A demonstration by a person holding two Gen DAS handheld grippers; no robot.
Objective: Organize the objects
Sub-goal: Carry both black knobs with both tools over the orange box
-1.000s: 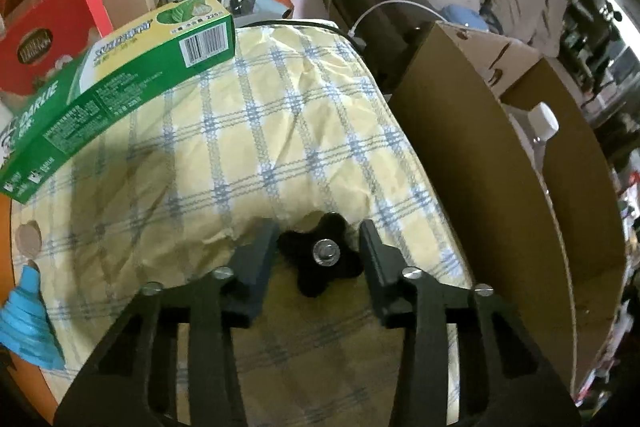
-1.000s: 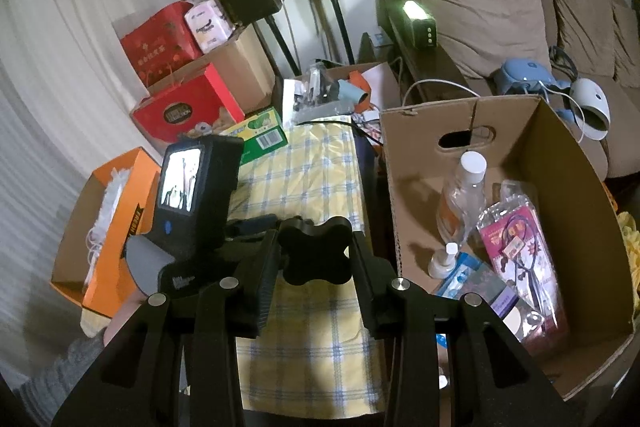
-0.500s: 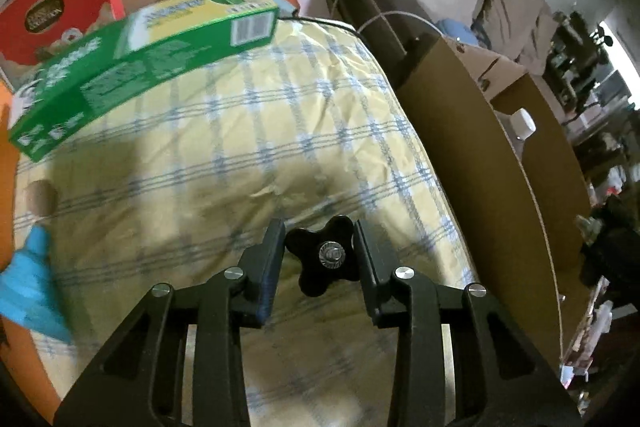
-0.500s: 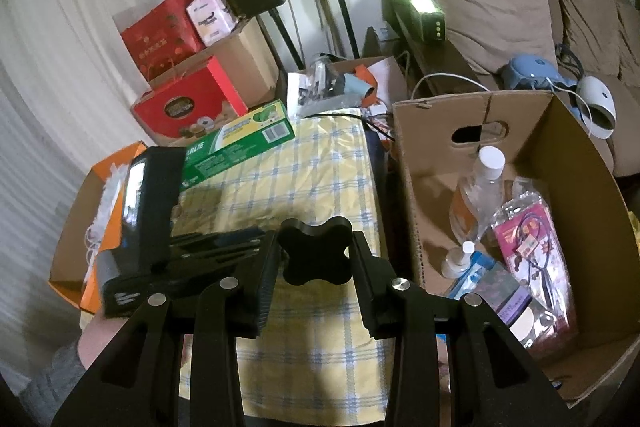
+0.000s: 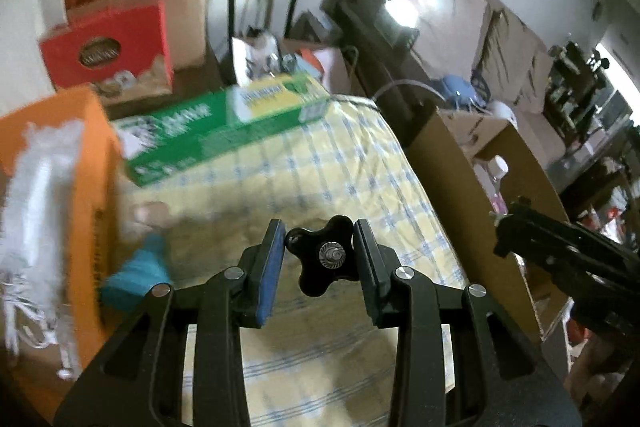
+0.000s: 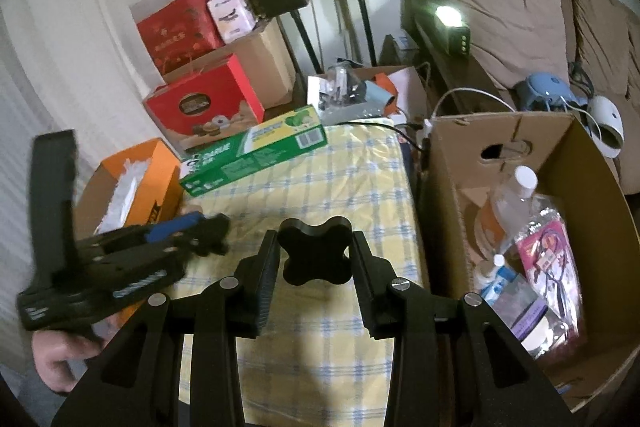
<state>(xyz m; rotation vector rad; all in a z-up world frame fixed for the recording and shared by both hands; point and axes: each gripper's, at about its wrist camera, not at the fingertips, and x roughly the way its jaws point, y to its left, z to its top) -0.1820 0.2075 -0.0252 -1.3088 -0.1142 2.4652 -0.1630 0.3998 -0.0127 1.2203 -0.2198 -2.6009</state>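
Lifted and swung back since a second ago, the left gripper [image 5: 319, 255] now looks across far more of the room than the close stretch of cloth it faced before; its view is blurred. Its jaws stand partly apart with a black star-shaped knob [image 5: 325, 254] sitting between them, a metal nut at its middle, though whether the pads actually press it I cannot tell. Beyond lies the yellow checked cloth [image 5: 340, 163] with the green carton [image 5: 224, 131] across its far edge, an orange box [image 5: 86, 163] at the left, something teal [image 5: 138, 277] beside that box, and the wall of the cardboard box [image 5: 460, 195] at the right. Over that box's near end the right gripper [image 5: 568, 259] reaches in as a dark shape. From the right wrist, the right gripper [image 6: 313, 255] shows the same partly spread jaws around its own black knob [image 6: 315, 251], contact again unclear. The left gripper [image 6: 192, 233] hangs at the left above the cloth [image 6: 340, 179], a hand [image 6: 60, 355] gripping its handle. The green carton [image 6: 256, 151] lies at the cloth's far end, the orange box [image 6: 136, 183] just left of it. The cardboard box [image 6: 460, 147] at the right holds a clear bottle [image 6: 512, 199], a pink packet [image 6: 548, 263] and smaller packages.
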